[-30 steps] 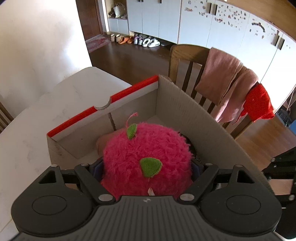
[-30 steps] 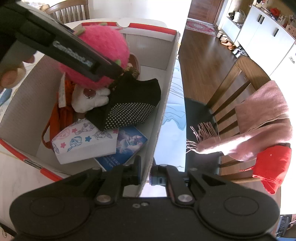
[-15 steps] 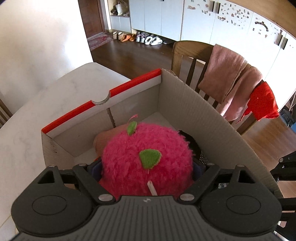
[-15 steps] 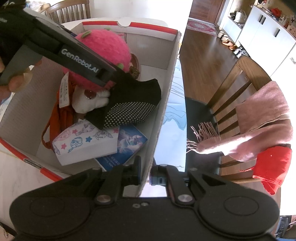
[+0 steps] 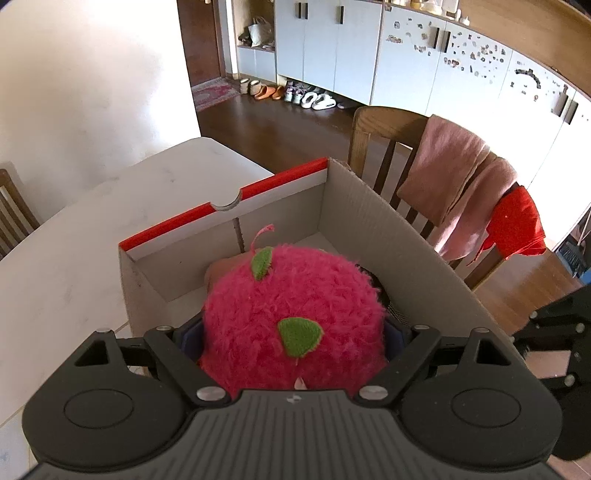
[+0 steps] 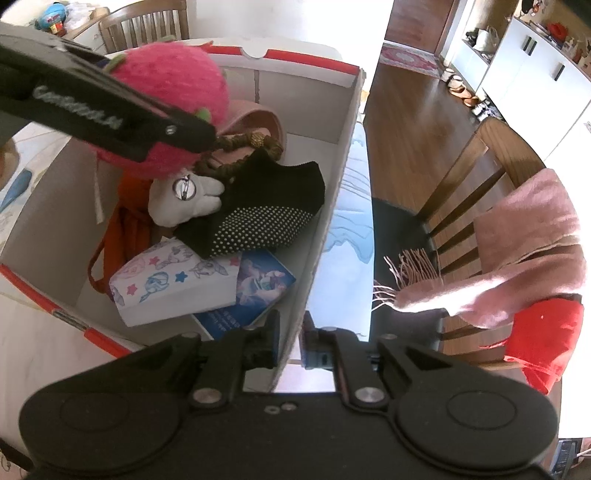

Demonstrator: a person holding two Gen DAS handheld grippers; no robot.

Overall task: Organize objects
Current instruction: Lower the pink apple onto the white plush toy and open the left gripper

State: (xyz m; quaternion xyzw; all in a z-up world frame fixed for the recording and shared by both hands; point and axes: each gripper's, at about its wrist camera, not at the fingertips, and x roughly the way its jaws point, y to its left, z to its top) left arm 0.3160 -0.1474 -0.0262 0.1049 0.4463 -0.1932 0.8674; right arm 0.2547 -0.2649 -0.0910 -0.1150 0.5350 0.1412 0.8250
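Note:
My left gripper (image 5: 293,332) is shut on a fluffy pink plush strawberry (image 5: 295,314) with green leaf patches and holds it inside the open cardboard box (image 5: 388,229). In the right wrist view the strawberry (image 6: 166,110) hangs over a white plush (image 6: 184,199), a black dotted sock (image 6: 258,221), a printed white box (image 6: 173,280), a blue booklet (image 6: 255,291) and an orange strap (image 6: 125,225). My right gripper (image 6: 290,349) is shut on the box's side wall (image 6: 325,221) at its near corner.
The box stands on a white table (image 5: 74,236). A wooden chair (image 6: 480,177) draped with a pink scarf (image 6: 517,251) and a red cloth (image 6: 546,336) stands close beside the box. Another chair (image 6: 144,18) is at the table's far side.
My left gripper has carried the strawberry further along the box towards its far end, over the pink item there. The right gripper has kept its hold on the wall.

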